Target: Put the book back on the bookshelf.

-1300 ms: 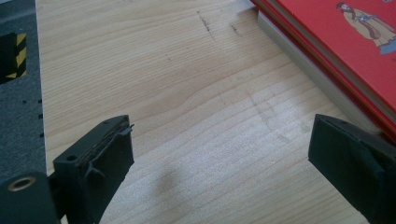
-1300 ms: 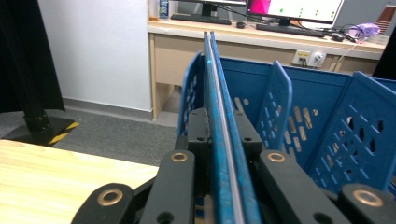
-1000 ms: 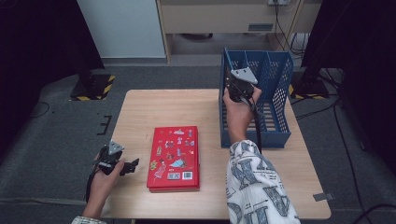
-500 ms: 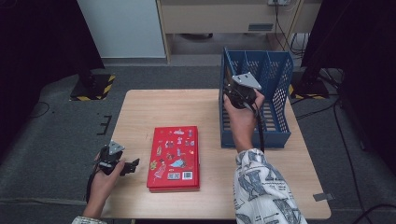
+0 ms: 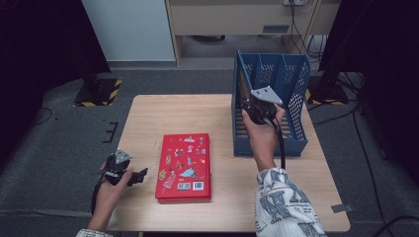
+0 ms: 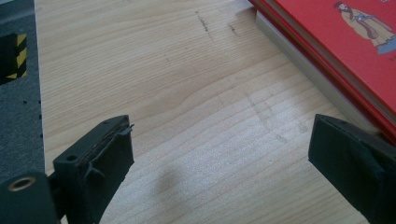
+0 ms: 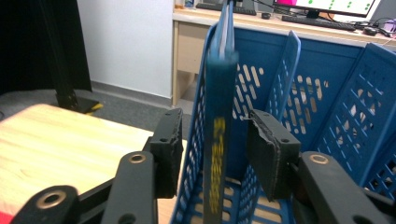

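Observation:
A thin blue book (image 7: 219, 116) stands upright in the leftmost slot of the blue mesh file rack (image 5: 291, 98), against its left wall (image 7: 196, 154). My right gripper (image 5: 254, 106) is at that slot. Its jaws have just been opening and now stand open (image 7: 212, 140) on either side of the book's spine, with a gap on both sides. A red picture book (image 5: 184, 165) lies flat on the wooden table (image 5: 163, 113). My left gripper (image 5: 141, 174) rests just left of it, open (image 6: 219, 149) over bare wood, with the red book's edge (image 6: 336, 42) by its right jaw.
The rack's other slots (image 7: 336, 93) are to the right of the blue book. A desk with monitors stands behind the table. Grey floor and black stands with yellow-striped feet (image 5: 101, 91) surround it.
The right gripper has drawn back slightly toward the person and let go of the blue book, which stays in the rack. The left hand and the red book have not moved.

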Tool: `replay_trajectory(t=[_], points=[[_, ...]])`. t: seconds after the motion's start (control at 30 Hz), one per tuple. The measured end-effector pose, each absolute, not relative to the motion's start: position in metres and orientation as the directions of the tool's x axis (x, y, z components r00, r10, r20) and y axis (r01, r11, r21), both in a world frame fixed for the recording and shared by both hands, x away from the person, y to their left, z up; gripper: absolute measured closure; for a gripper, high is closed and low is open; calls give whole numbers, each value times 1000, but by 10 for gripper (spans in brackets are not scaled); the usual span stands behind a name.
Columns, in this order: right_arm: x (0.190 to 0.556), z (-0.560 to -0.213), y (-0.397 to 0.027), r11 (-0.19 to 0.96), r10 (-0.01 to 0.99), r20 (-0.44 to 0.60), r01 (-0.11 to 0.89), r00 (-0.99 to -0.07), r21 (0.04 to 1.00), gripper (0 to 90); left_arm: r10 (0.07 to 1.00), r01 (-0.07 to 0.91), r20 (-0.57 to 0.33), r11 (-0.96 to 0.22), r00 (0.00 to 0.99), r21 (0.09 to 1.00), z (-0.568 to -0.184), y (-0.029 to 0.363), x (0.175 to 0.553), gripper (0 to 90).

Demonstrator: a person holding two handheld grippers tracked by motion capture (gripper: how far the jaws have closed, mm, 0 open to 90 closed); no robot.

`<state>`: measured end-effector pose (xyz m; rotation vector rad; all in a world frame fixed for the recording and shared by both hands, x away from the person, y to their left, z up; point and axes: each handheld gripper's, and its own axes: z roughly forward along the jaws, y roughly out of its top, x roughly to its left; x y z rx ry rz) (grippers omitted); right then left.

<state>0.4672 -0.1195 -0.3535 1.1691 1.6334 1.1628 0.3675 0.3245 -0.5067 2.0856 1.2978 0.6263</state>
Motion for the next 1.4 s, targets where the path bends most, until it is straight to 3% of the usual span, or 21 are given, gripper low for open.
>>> replay_trajectory(t=[0.47, 0.8, 1.4], points=[[462, -371, -123, 187, 957, -115, 265, -265, 946, 651, 906, 626, 79, -348, 415, 698, -507, 324, 368, 57], [461, -379, -121, 206, 958, -131, 290, -256, 935, 766, 906, 626, 79, -348, 416, 698, -507, 324, 368, 57], [461, -375, -114, 201, 966, -136, 308, -220, 930, 788, 905, 626, 79, -351, 418, 697, -507, 324, 368, 57]])
